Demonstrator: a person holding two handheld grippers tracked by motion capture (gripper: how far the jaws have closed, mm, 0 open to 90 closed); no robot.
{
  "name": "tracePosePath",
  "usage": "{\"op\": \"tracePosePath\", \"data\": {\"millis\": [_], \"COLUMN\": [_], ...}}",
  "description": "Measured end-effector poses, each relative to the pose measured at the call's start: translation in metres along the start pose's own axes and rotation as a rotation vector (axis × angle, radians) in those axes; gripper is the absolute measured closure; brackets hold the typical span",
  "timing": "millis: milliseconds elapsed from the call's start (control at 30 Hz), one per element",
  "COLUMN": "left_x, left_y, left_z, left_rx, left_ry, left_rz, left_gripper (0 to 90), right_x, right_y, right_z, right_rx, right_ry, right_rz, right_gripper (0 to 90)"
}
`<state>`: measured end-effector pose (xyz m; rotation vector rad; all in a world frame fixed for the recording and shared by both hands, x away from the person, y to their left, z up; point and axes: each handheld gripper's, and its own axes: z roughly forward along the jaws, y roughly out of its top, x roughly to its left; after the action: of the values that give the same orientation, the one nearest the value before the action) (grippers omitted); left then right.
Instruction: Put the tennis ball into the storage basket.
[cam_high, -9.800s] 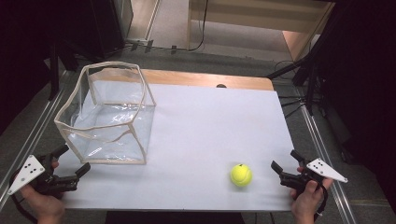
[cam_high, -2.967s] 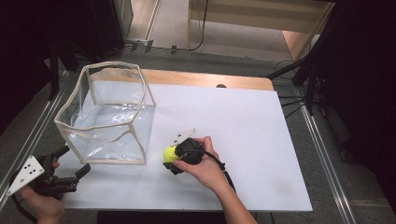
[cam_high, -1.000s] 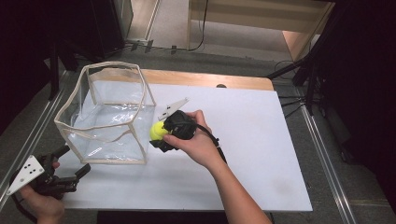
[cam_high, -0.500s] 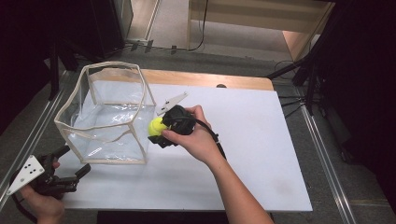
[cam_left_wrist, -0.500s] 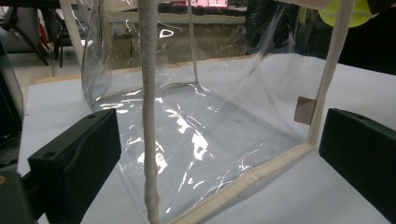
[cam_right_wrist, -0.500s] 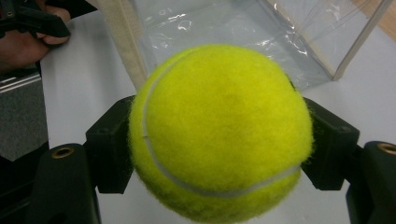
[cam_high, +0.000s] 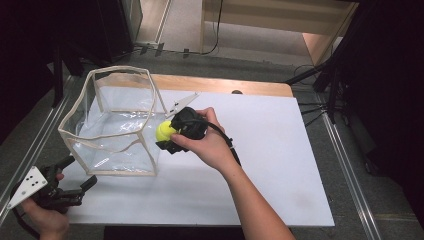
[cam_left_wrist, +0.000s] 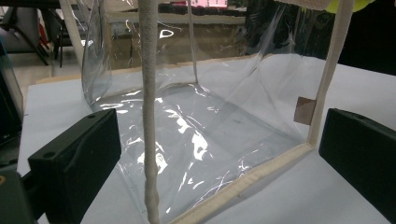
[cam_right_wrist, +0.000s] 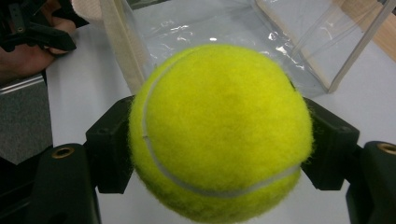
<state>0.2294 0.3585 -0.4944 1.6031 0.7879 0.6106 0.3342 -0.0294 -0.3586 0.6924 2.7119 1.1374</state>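
At the near left corner of the white table (cam_high: 280, 150), your left hand (cam_high: 42, 220) grips the left gripper (cam_high: 75, 189) low over the edge, its jaws spread wide and aimed at the clear bag (cam_high: 107, 122). In the left gripper view, both black jaws stand apart with nothing between them, and the bag's cream-trimmed near corner (cam_left_wrist: 149, 116) rises just ahead. The grey plate on this gripper juts past the table's left edge.

Farther in, your right forearm (cam_high: 252, 200) runs diagonally from the near edge toward the table's middle, the wrist bent left and your right hand (cam_high: 207, 142) wrapped over the right gripper (cam_high: 167, 134). Its jaws are clamped on the yellow tennis ball (cam_high: 165, 131), held up at the bag's right-hand upper rim, beside its near right corner. In the right gripper view, the ball (cam_right_wrist: 219, 130) sits pinched between the two jaw pads, with the bag's trim (cam_right_wrist: 122, 51) and clear wall just behind it.

Your hand hides most of the right gripper's body in the high view, and it is hard to tell there whether the ball touches the bag's rim. The bag stands open-topped toward the far left corner; its clear walls crease and glare, blurring the inside. The left gripper view catches a sliver of yellow at its top right edge.
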Motion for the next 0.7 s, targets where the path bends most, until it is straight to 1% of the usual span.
{"op": "tracePosePath", "data": {"millis": [333, 433, 500, 567, 700], "left_x": [0.000, 0.000, 0.000, 0.000, 0.000], "left_y": [0.000, 0.000, 0.000, 0.000, 0.000], "left_z": [0.000, 0.000, 0.000, 0.000, 0.000], "left_rx": [0.001, 0.000, 0.000, 0.002, 0.002], "left_ry": [0.000, 0.000, 0.000, 0.000, 0.001], "left_rz": [0.002, 0.000, 0.000, 0.002, 0.001], "left_gripper": [0.0, 0.0, 0.0, 0.0, 0.0], "right_x": [-0.002, -0.002, -0.002, -0.002, -0.002], "right_y": [0.010, 0.013, 0.014, 0.015, 0.018], "right_z": [-0.009, -0.012, -0.012, -0.012, -0.013], "right_rx": [-0.014, -0.015, -0.015, -0.016, -0.013], "right_ry": [0.002, 0.000, 0.000, 0.001, -0.001], "right_rz": [-0.011, -0.004, -0.002, -0.011, -0.003], "right_gripper": [23.1, 23.1, 23.1, 23.1, 23.1]}}
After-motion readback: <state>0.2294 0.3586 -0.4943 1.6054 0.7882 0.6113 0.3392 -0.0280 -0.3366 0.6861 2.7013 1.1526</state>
